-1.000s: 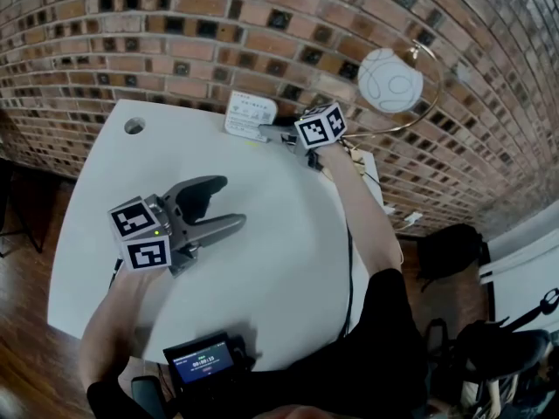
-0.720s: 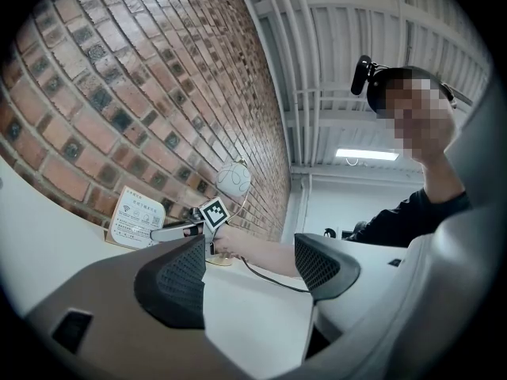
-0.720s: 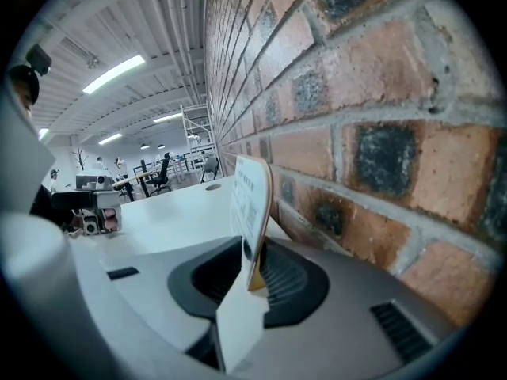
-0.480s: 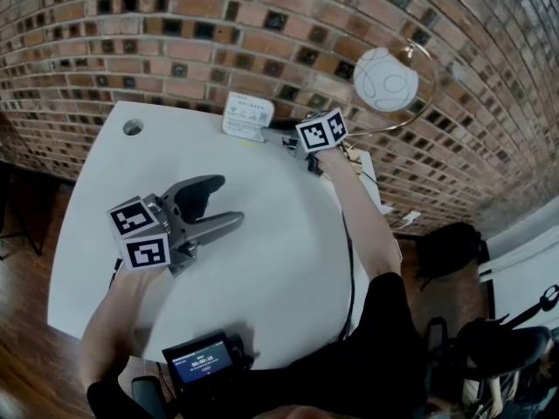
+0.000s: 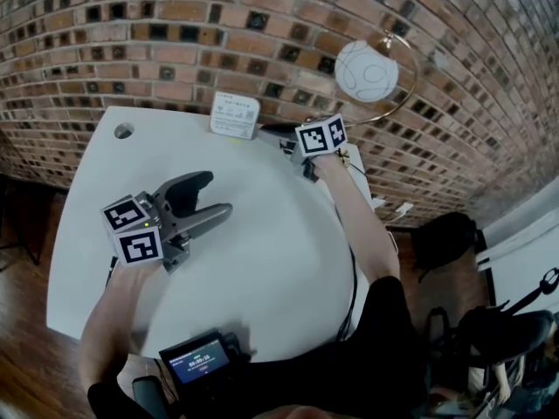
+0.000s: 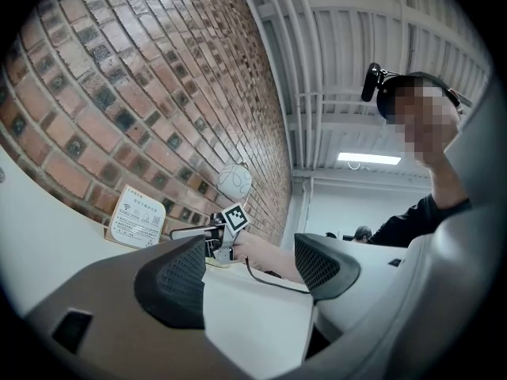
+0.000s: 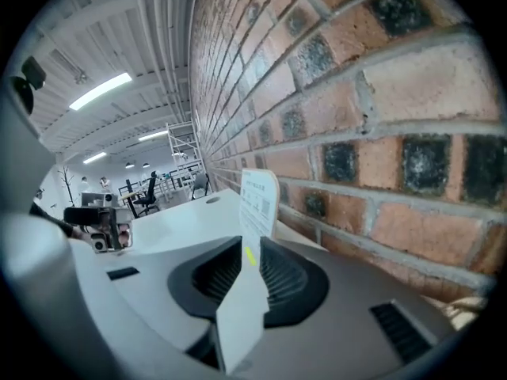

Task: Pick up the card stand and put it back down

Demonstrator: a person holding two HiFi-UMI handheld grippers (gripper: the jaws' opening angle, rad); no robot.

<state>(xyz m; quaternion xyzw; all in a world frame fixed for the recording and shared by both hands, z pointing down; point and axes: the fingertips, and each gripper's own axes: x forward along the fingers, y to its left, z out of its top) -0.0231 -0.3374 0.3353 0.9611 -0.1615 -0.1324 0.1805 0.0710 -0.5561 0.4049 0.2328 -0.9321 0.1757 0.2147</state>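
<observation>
**Backing off the card stand, jaws spread**

Starting nearest, lower left of the head view: no change from the left gripper (image 5: 220, 197). Parked over the white table (image 5: 262, 260), aimed up-frame exactly as a second ago. Spread wide in its own view, pinching nothing, touching nothing.

Moving up to the centre of the frame for the real news: pulling away now with the right gripper (image 7: 249, 264). Sliding back toward the right of the head view and lifting a touch. Leaving a strip of bare tabletop in place of the overlap with the card of a second ago. Same spread all the way, no squeeze and no further opening. Wide apart in its own view, pressing on nothing. Lined up with the card stand (image 5: 234, 114) through the gap, but short of it by the head view.

Farther up, top centre of the head view: standing upright on the table, just in front of the brick wall (image 5: 175, 42), clear of both grippers. Reads like the put-down already made and the release clean, with only the retreat left. Worth watching for a wobble, though none showing.
</observation>
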